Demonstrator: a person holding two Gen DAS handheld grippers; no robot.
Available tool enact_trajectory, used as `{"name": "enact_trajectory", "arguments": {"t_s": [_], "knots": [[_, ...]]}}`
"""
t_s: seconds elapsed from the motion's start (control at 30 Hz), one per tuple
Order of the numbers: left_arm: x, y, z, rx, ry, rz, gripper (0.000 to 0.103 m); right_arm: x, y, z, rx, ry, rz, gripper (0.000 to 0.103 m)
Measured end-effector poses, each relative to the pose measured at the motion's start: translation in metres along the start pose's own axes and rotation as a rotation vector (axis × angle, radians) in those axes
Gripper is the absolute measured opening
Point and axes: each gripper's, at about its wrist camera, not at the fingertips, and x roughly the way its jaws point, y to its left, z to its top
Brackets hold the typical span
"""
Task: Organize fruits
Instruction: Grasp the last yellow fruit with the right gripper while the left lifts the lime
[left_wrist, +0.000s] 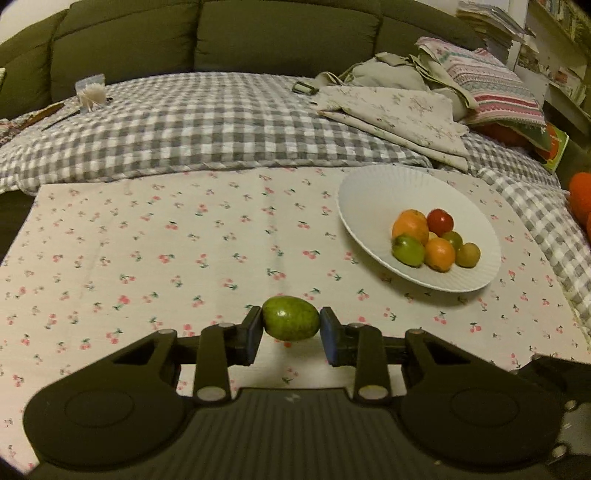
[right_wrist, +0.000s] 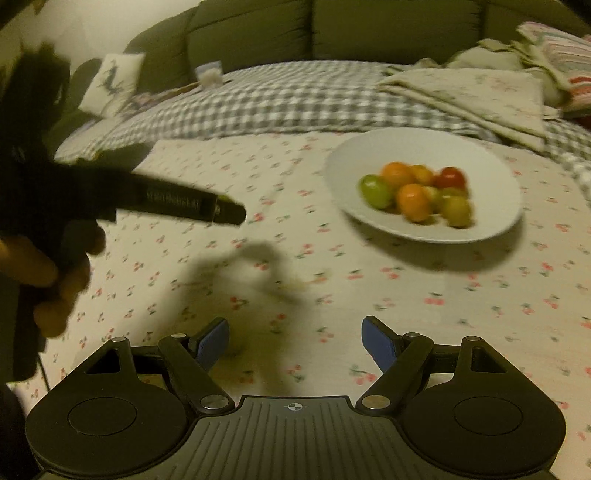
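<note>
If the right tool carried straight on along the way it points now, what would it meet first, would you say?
Probably the cherry-print cloth: the open right tool points down at bare fabric. The white plate of fruit lies further off to the right, though blur leaves depth uncertain.

Cloth: cherry-print sheet (left_wrist: 184, 240), spread flat up front.
Blanket: grey checked (left_wrist: 192, 125), rumpled behind it.
Sofa: dark green (left_wrist: 221, 33), along the back.
Linens: folded pile (left_wrist: 399, 110), far right.
Jar: cotton swabs (left_wrist: 90, 92), far left.

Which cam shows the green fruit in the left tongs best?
Left wrist: the green fruit sits sharp and centered, pinched in the left tongs. Right wrist shows those tongs side-on and blurred, and the fruit cannot be made out.
</note>
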Motion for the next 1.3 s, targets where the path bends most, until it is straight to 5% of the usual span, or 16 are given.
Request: {"name": "enact_trajectory", "arguments": {"t_s": [0.4,0.7,0.77,0.8,1.3], "knots": [[-0.009,0.020,-0.001,-0.024,0.006,-0.003,0.032,0.023,0.028,-0.008,-0.085,0.040,0.036,0.077],[-0.007,0.027,-0.003,-0.034,0.015,0.000,0.032,0.028,0.036,-0.008,-0.124,0.034,0.028,0.050],[-0.006,0.026,-0.003,-0.031,0.016,0.000,0.032,0.028,0.036,-0.007,-0.126,0.030,0.032,0.025],[-0.006,0.026,-0.003,-0.030,0.017,0.000,0.032,0.028,0.036,-0.007,-0.128,0.028,0.041,0.023],[-0.002,0.015,-0.003,0.010,0.020,0.001,0.032,0.019,0.033,-0.004,-0.121,0.006,-0.003,0.023]]}}
